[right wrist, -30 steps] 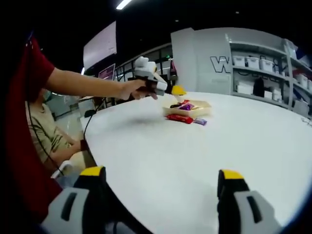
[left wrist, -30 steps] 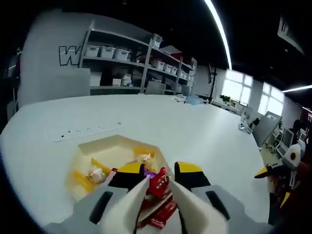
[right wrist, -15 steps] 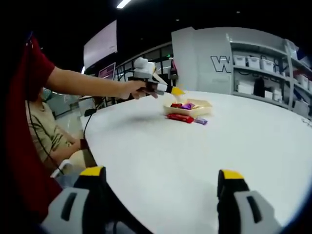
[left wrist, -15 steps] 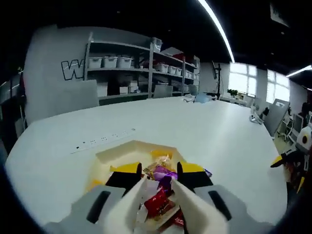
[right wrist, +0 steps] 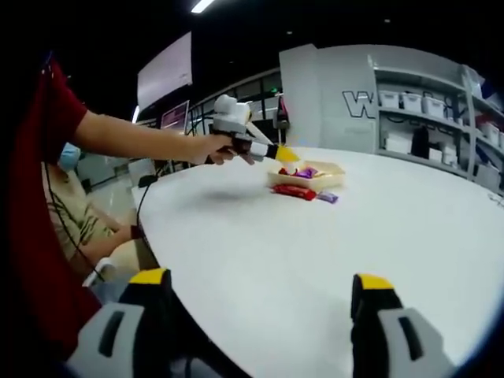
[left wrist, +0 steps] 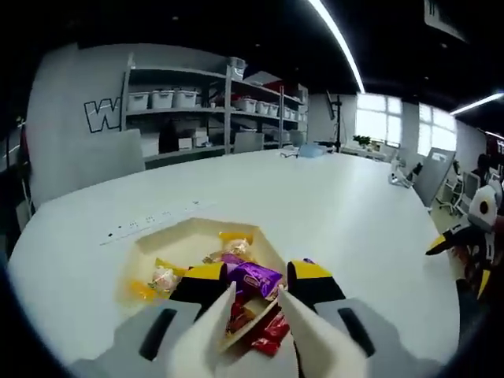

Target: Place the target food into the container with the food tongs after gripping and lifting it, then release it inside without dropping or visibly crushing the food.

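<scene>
In the left gripper view my left gripper [left wrist: 257,283] hangs over the near end of a cream tray [left wrist: 181,233]. Its yellow-tipped jaws stand apart, and the white tong blades touch nothing I can see. A purple wrapped candy [left wrist: 253,277] lies in the tray between the tips, with a red candy [left wrist: 236,318] just below it. Several yellow-wrapped sweets [left wrist: 161,278] lie further in. The right gripper view shows that same left gripper [right wrist: 282,152] above the tray [right wrist: 335,168]. My right gripper [right wrist: 260,285] is open and bare, low over the near table edge.
Red candies [right wrist: 303,191] and a purple one [right wrist: 327,197] lie on the white table beside the tray. A socket strip [left wrist: 150,220] is set into the table behind the tray. Shelving [left wrist: 205,102] lines the back wall. A person [right wrist: 71,213] sits at the left.
A second ago a red candy sat between the left gripper's blades. Now the blades stand slightly wider, the red candy lies in the tray, and the view has shifted over the tray. The right gripper is unmoved.
</scene>
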